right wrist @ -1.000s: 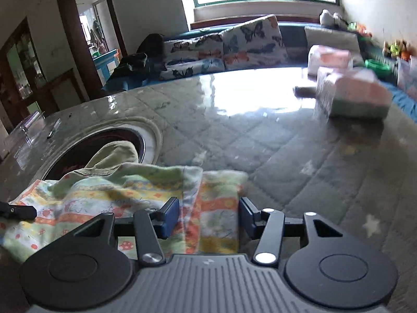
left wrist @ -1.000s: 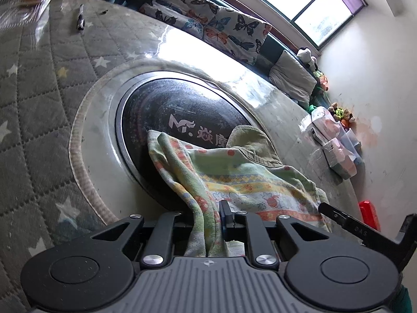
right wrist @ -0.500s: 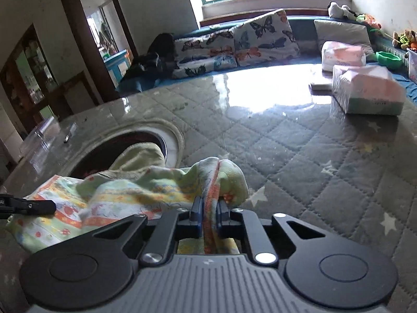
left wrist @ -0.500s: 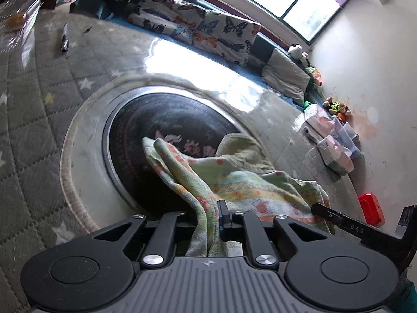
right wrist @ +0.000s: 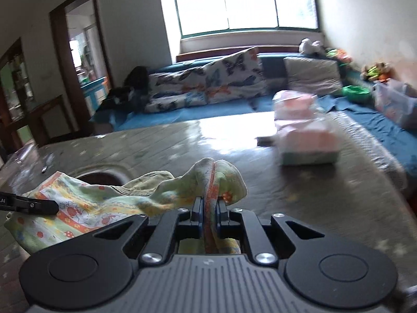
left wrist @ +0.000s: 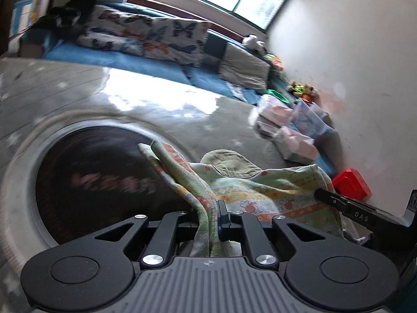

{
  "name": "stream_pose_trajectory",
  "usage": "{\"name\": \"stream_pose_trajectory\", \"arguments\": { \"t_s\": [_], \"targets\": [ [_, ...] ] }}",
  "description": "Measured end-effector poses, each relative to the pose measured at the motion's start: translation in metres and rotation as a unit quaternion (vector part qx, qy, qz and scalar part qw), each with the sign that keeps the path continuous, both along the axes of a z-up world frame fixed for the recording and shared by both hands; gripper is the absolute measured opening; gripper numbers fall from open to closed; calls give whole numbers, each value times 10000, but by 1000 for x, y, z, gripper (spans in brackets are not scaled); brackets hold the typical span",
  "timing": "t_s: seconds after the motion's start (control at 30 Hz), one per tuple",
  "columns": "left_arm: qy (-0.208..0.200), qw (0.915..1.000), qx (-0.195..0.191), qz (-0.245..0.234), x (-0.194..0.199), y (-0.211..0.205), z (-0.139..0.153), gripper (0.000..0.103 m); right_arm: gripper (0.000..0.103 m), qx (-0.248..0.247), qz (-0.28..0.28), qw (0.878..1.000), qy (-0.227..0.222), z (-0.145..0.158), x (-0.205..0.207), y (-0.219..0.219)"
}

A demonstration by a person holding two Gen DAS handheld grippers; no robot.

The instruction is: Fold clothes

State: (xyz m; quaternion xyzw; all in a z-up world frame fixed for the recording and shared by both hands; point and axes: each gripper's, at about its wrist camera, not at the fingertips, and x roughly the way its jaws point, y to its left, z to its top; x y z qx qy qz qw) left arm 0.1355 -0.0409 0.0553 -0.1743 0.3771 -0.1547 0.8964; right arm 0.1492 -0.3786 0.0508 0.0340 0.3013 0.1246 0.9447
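A small light-green garment with orange and yellow printed bands hangs between my two grippers above the round table. My left gripper is shut on one bunched corner of it. My right gripper is shut on the other corner, and the cloth sags to the left in the right wrist view. A plain olive part of the garment shows behind the printed fabric. The right gripper's finger shows at the right of the left wrist view.
The table has a quilted grey star-patterned cover and a dark round inset in the middle. Pink tissue packs stand at its far right. A red box lies beyond the edge. A sofa with butterfly cushions runs behind.
My right gripper shut on the garment's corner. Both grippers have lifted, raising the cloth off the table and tilting both views up toward the sofa and window.
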Motion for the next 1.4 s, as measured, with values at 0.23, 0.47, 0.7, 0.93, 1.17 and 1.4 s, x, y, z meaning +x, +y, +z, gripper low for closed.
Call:
{"name": "stream_pose_trajectory", "arguments": {
  "t_s": [0.23, 0.47, 0.7, 0.93, 1.17, 1.4],
  "targets": [
    [-119, 9982, 188, -565, 34, -61, 2, 10, 8, -141, -590, 9981, -119, 7, 4, -50],
    [131, 9942, 506, -936, 53, -104, -22, 11, 8, -167, -993, 9946, 242, -25, 7, -83],
    [472, 9903, 978, -864, 55, -104, -47, 25, 11, -220, -1131, 9912, 656, -55, 15, -90],
    [185, 9893, 1326, -578, 58, -96, -30, 36, 15, -369, -1158, 9919, 377, -39, 16, -84],
    [75, 9886, 1104, -1024, 72, -129, -24, 34, 17, -202, -610, 9963, 569, -48, 39, -54],
    [208, 9876, 1029, -1169, 101, -153, -39, 32, 19, -166, -468, 9963, 706, -65, 61, -40]
  ]
}}
